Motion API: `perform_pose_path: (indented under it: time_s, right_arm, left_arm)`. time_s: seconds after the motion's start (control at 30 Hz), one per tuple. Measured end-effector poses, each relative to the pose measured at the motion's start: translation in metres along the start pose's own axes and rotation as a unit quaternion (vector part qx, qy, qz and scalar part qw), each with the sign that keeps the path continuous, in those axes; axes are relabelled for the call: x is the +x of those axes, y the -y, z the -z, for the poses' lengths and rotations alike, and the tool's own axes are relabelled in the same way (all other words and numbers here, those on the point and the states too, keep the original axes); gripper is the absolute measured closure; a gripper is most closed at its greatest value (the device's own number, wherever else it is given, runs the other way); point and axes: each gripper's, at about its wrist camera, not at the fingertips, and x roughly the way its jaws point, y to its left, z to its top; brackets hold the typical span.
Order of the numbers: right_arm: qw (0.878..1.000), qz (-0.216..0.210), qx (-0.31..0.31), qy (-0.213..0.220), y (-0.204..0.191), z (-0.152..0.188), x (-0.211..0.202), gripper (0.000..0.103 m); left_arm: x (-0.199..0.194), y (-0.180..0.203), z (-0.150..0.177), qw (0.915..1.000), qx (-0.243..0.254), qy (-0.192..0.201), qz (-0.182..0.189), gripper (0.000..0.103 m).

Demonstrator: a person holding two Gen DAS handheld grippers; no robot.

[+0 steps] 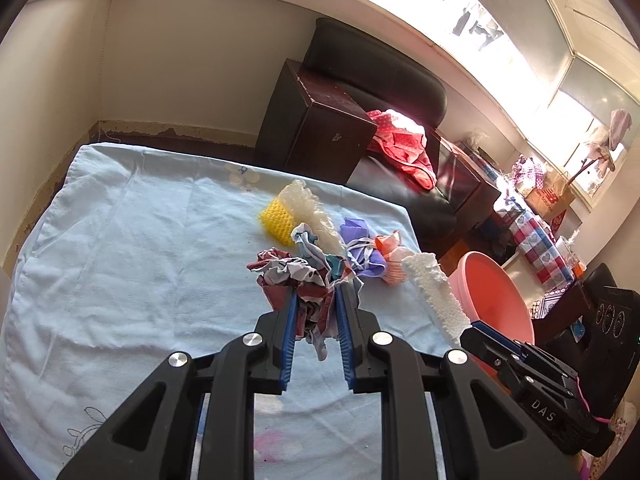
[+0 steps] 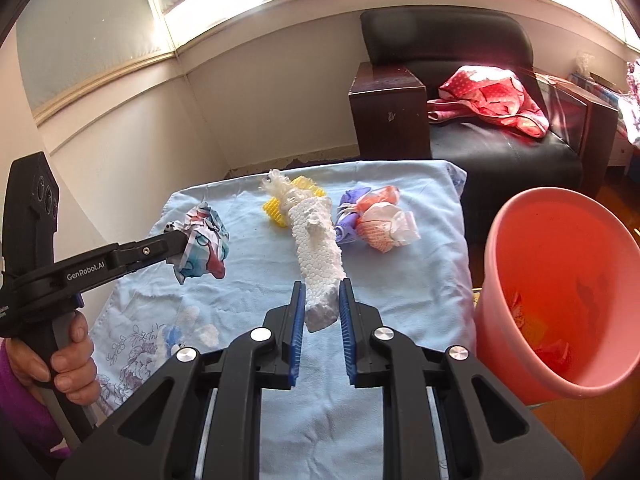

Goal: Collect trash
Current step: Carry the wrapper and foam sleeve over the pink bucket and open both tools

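My left gripper (image 1: 316, 296) is shut on a crumpled printed wrapper (image 1: 298, 276), which also shows in the right wrist view (image 2: 204, 242), held just above the light blue cloth (image 1: 120, 240). My right gripper (image 2: 322, 290) is shut on the near end of a long white foam piece (image 2: 318, 248), seen in the left wrist view too (image 1: 436, 292). On the cloth lie a yellow foam net (image 2: 276, 210), a frayed white net (image 2: 280, 188), a purple wrapper (image 2: 350, 204) and an orange-white wrapper (image 2: 384, 220). A pink bucket (image 2: 560, 292) stands at the right.
The bucket holds some red and yellow scraps. A dark armchair (image 2: 480, 92) with red cloth (image 2: 492, 96) stands behind the table. A wall corner lies to the left. A cluttered side table (image 1: 536, 224) is at the far right.
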Motion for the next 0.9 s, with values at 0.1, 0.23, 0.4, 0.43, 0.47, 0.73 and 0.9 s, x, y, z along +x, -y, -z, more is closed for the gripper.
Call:
perform_pose_path:
  time_s: [0.1,0.23,0.4,0.43,0.47,0.73,0.9]
  right_arm:
    - [1.000,0.019,0.021,0.013,0.018,0.003,-0.013,0.085]
    - [0.997,0.047,0.046,0.027,0.043,0.007,-0.032,0.085]
    - [0.992,0.085,0.079,0.047,0.077,0.014,-0.056,0.085]
    - [0.991,0.091,0.087,0.050,0.085,0.016,-0.060,0.085]
    - [0.989,0.098,0.095,0.053,0.093,0.018,-0.064,0.085]
    - [0.979,0.139,0.133,0.067,0.135,0.030,-0.084,0.085]
    - [0.977,0.149,0.141,0.062,0.148,0.036,-0.081,0.085]
  left_arm:
    - [0.001,0.020,0.003,0.9996,0.017,0.001,0.021,0.085]
    - [0.007,0.051,0.006,0.9979,0.038,-0.003,0.053,0.085]
    - [0.018,0.097,0.012,0.9929,0.081,-0.013,0.086,0.085]
    - [0.021,0.107,0.013,0.9916,0.089,-0.015,0.093,0.085]
    - [0.023,0.117,0.014,0.9902,0.096,-0.017,0.100,0.085]
    - [0.051,0.185,0.027,0.9779,0.151,-0.039,0.139,0.085]
    - [0.074,0.207,0.035,0.9729,0.168,-0.063,0.146,0.085]
